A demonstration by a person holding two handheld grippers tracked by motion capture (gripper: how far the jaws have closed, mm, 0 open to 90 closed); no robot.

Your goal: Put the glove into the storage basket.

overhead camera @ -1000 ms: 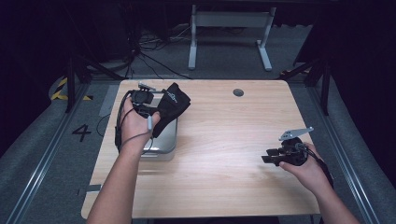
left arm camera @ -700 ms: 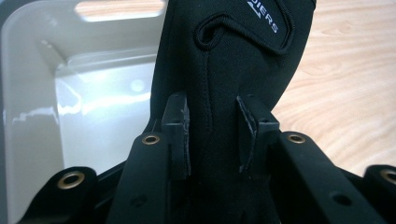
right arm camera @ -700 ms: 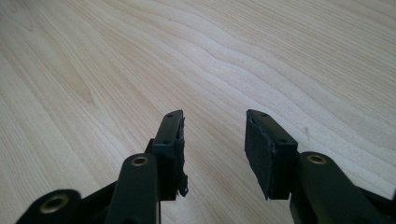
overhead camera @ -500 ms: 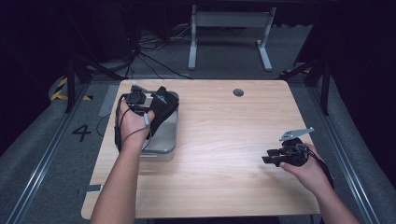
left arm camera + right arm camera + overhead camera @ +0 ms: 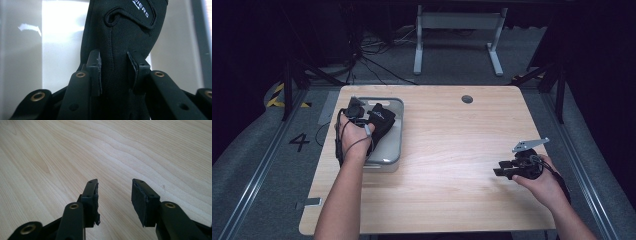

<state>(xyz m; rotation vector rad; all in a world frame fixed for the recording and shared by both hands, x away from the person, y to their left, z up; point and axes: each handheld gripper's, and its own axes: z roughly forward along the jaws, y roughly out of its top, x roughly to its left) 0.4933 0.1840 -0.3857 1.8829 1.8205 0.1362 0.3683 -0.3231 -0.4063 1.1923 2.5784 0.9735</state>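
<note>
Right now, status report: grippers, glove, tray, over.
Left gripper shut on black glove, hanging over grey tray. Right gripper open, empty, low over wooden table. Nothing in the way.

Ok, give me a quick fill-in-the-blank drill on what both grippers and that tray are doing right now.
1. The left gripper is clamped on a black ____.
2. That item hangs over the clear plastic tray, which sits near the table's ____ edge in the high view.
3. The right gripper has its jaws ____ with nothing between them.
4. Under the right gripper lies bare light ____ tabletop.

Missing words: glove; left; open; wooden
</note>
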